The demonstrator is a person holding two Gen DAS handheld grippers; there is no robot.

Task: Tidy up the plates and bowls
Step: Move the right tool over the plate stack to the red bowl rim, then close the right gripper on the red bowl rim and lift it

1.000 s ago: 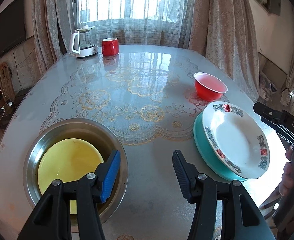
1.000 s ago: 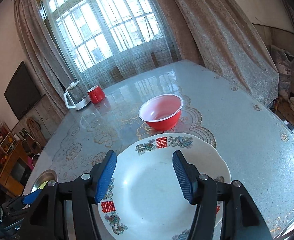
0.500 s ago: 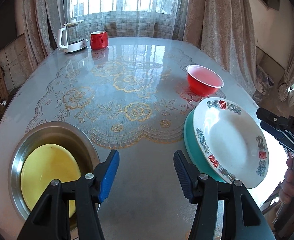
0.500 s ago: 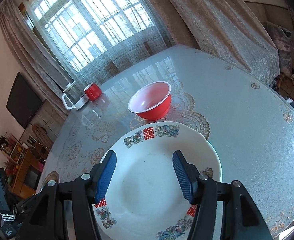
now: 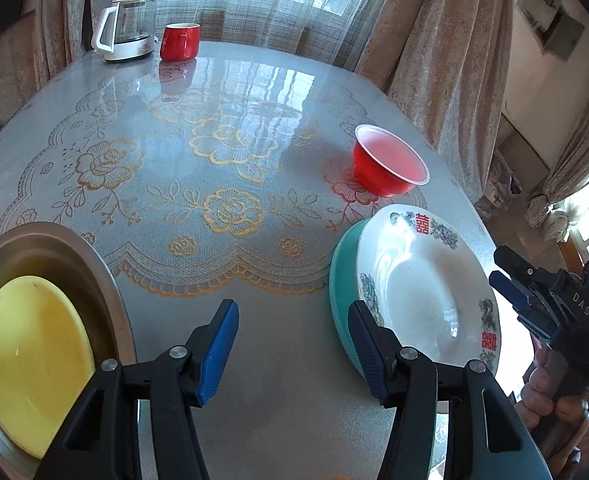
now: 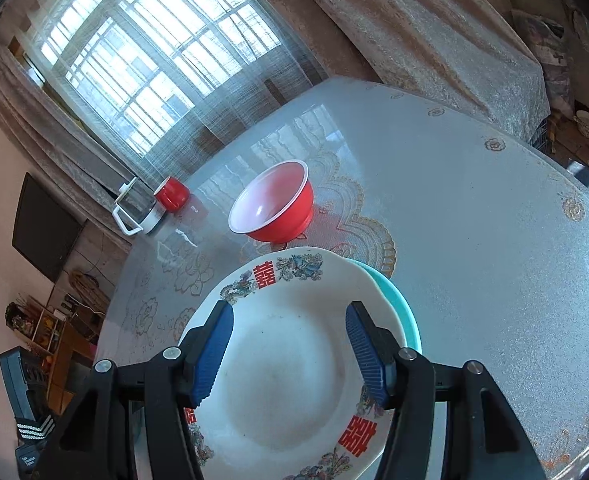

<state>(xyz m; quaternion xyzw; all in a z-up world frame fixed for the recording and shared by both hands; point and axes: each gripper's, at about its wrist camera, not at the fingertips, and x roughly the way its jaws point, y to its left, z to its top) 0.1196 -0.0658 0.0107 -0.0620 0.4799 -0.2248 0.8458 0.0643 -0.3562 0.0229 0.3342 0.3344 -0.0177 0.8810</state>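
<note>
A white plate (image 5: 422, 296) with red characters and dragon decoration lies on a teal plate (image 5: 344, 276) at the table's near right. A red bowl (image 5: 388, 166) stands just beyond them. At the near left a steel basin (image 5: 74, 256) holds a yellow plate (image 5: 30, 356). My left gripper (image 5: 292, 354) is open above bare tablecloth between basin and plates, its right finger near the teal rim. My right gripper (image 6: 288, 354) hovers open over the white plate (image 6: 294, 380), nothing between its pads; the teal plate (image 6: 398, 300) peeks out behind, the red bowl (image 6: 274, 208) farther back. In the left view the right gripper (image 5: 518, 280) shows at the plate's right edge.
A glass kettle (image 5: 128, 28) and a red mug (image 5: 180, 42) stand at the table's far left by the curtained window. The lace-patterned tablecloth (image 5: 222, 168) covers the table's middle. A hand (image 5: 550, 392) holds the right gripper at the table's near right edge.
The left gripper has swung right, from over the basin toward the stacked plates. The right gripper has rolled and come lower and closer over the white plate. Both stay open.
</note>
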